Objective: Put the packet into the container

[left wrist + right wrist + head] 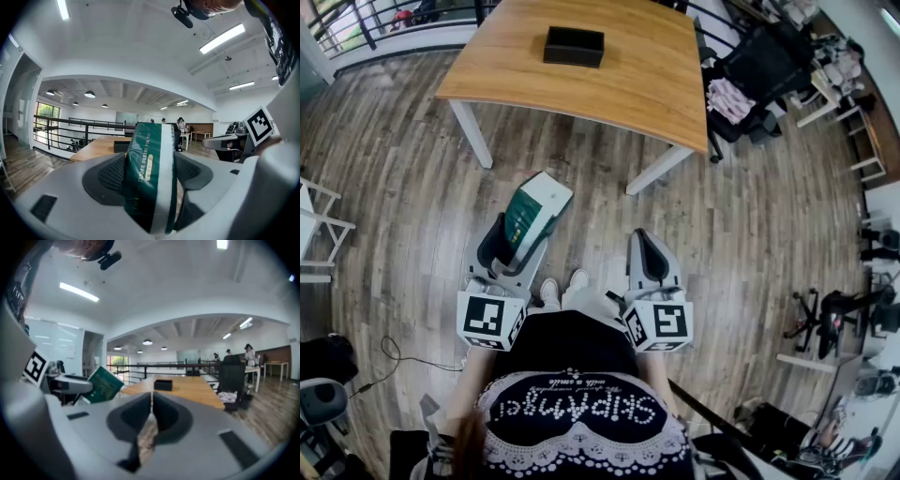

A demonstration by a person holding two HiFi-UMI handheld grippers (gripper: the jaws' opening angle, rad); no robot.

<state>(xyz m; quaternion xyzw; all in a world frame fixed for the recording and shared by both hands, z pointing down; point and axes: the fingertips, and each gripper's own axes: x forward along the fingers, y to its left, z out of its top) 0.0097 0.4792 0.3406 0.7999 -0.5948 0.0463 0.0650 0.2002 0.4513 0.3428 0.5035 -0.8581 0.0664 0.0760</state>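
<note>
- The table (619, 84) stands on the floor ahead of the person, and the container (574, 46) sits on it, toward its far side.
- The packet (536, 208) stands between the jaws of the left gripper (514, 251) and sticks out forward past them, short of the table's near edge.
- The right gripper (649, 246) is held to the right of the left one, apart from it.
- The person's shoes (563, 285) lie on the floor between and below the two grippers.
- An office chair (764, 66) stands just beside the table's right edge.
- A railing (384, 17) runs behind the table, at the far left.
- A cable (398, 358) lies on the floor to the person's left.
</note>
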